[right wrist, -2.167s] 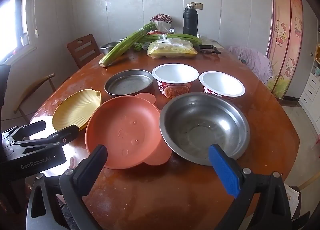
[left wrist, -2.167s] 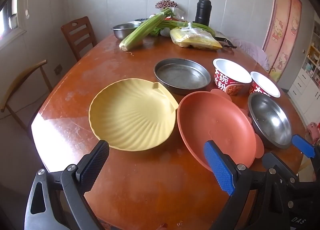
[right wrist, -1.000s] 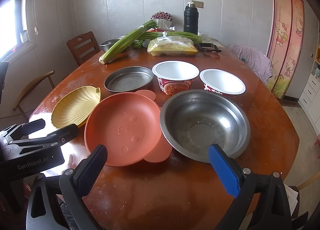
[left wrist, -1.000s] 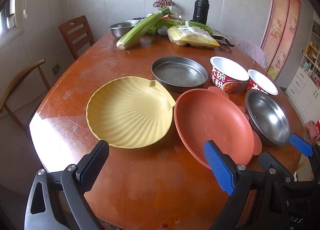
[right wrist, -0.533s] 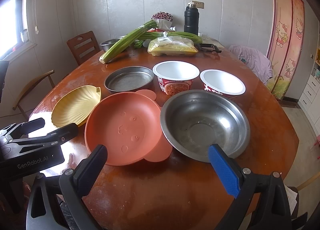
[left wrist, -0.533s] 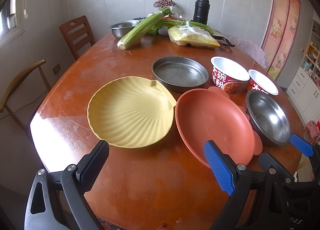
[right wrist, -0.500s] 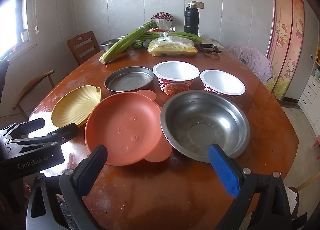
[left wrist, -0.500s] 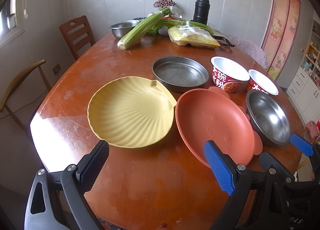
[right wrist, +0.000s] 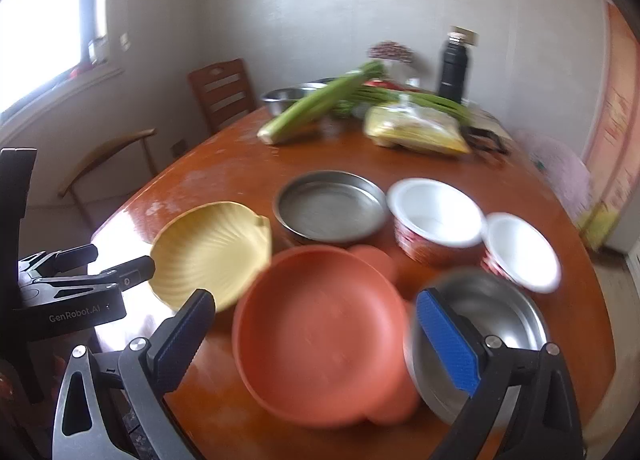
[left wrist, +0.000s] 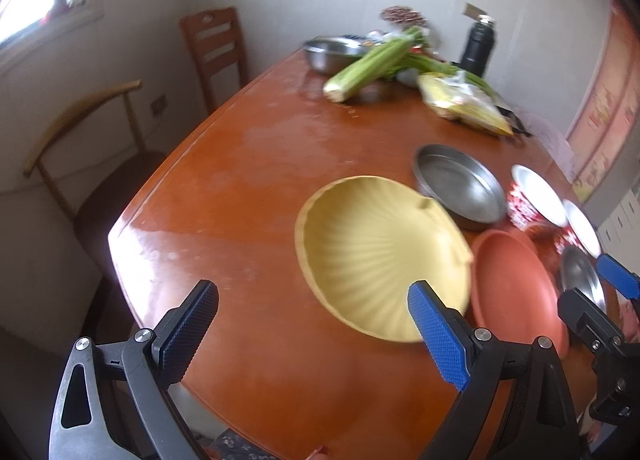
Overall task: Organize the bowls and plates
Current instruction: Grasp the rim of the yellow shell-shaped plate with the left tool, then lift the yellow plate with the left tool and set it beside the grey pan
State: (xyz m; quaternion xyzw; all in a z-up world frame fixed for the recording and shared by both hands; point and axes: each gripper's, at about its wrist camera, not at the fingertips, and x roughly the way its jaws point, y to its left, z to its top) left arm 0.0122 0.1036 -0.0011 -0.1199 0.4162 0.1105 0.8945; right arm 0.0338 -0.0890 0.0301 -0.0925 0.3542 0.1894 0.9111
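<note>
L gripper jaws spread wide, nothing between the pads, pointing toward 1 o'clock, both fingers low in frame. R gripper same: jaws wide apart, empty, aimed at 12. From the R wrist view, L gripper sits at 9 o'clock, fingers pointing to 3. Both views blurred.

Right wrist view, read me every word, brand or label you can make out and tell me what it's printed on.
"GenRobot.AI": white lettering on the black body of the left gripper.
Red noodle bowls: printing on the outer wall, too blurred to read.
Pink wall hanging: pattern only, blurred, nothing readable.
Black flask: no readable label.
</note>
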